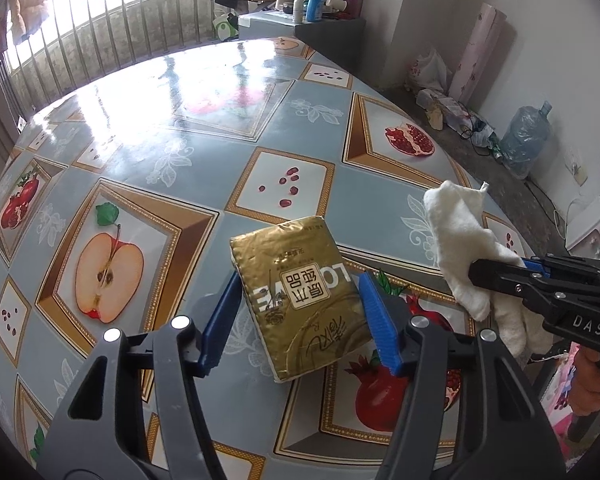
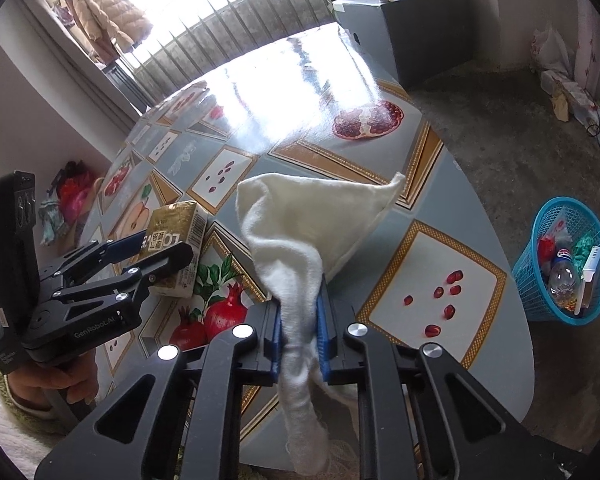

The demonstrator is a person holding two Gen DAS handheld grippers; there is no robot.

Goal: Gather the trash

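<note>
A gold tissue pack [image 1: 300, 292] sits tilted between the blue pads of my left gripper [image 1: 300, 280], which press on its two long sides just above the fruit-patterned table [image 1: 180, 128]. From the right wrist view the same pack [image 2: 176, 220] shows in the left gripper [image 2: 164, 246]. My right gripper [image 2: 300, 300] is shut on a white cloth [image 2: 312, 216]. The cloth's upper part drapes onto the table [image 2: 452, 264] and its tail hangs down behind the pads. In the left wrist view the right gripper [image 1: 476, 272] holds the cloth [image 1: 456, 224] just to the right of the pack.
A blue mesh basket [image 2: 526, 280] with a bottle and wrappers stands on the floor right of the table. A grey cabinet [image 2: 400, 20] with bottles stands beyond the far end. A water jug [image 1: 524, 140] and clutter line the wall. A person's hand [image 2: 52, 384] grips the left handle.
</note>
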